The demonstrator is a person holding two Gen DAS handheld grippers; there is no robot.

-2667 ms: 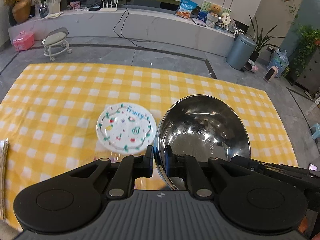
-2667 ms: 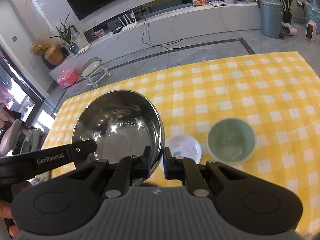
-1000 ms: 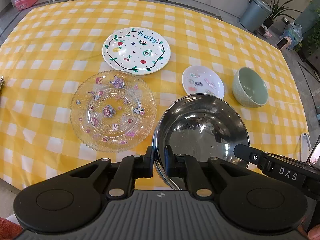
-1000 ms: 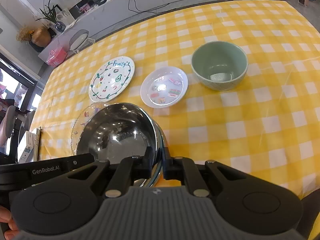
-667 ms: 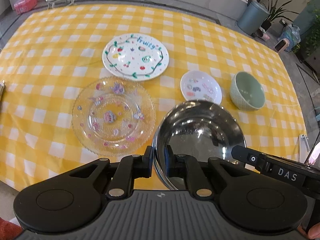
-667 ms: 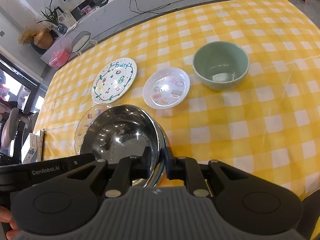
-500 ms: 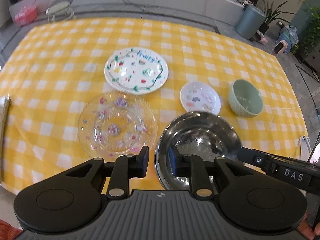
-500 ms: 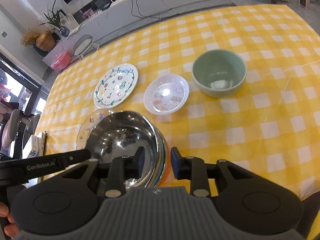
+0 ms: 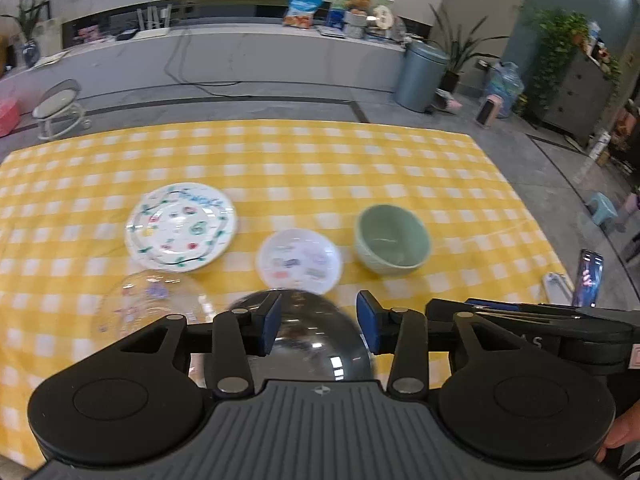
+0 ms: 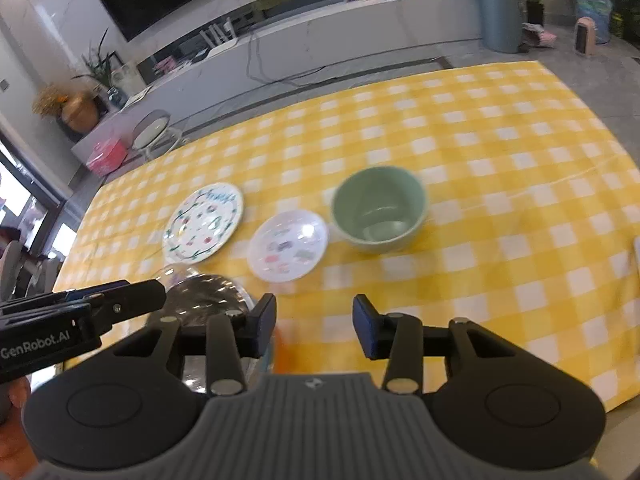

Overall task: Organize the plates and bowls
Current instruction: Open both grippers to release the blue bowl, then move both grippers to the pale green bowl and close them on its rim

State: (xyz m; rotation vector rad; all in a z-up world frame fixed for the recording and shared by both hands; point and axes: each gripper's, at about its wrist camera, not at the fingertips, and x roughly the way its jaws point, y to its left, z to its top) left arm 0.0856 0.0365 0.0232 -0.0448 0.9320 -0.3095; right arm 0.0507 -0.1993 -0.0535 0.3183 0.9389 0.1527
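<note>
A steel bowl rests on the yellow checked tablecloth near its front edge, mostly behind my left gripper; its jaws are opening and clear of the rim. In the right wrist view the steel bowl lies left of my right gripper, whose jaws are also opening with only cloth between them. Beyond stand a white fruit-pattern plate, a small white dish and a green bowl. A clear glass plate lies left of the steel bowl.
The table's right edge drops to a grey floor. A phone on a stand sits at the right edge. The other gripper's black body reaches in from the left in the right wrist view.
Both grippers let go of the steel bowl's rim, opened wide and rose back from the table. The bowl now rests on the cloth.
</note>
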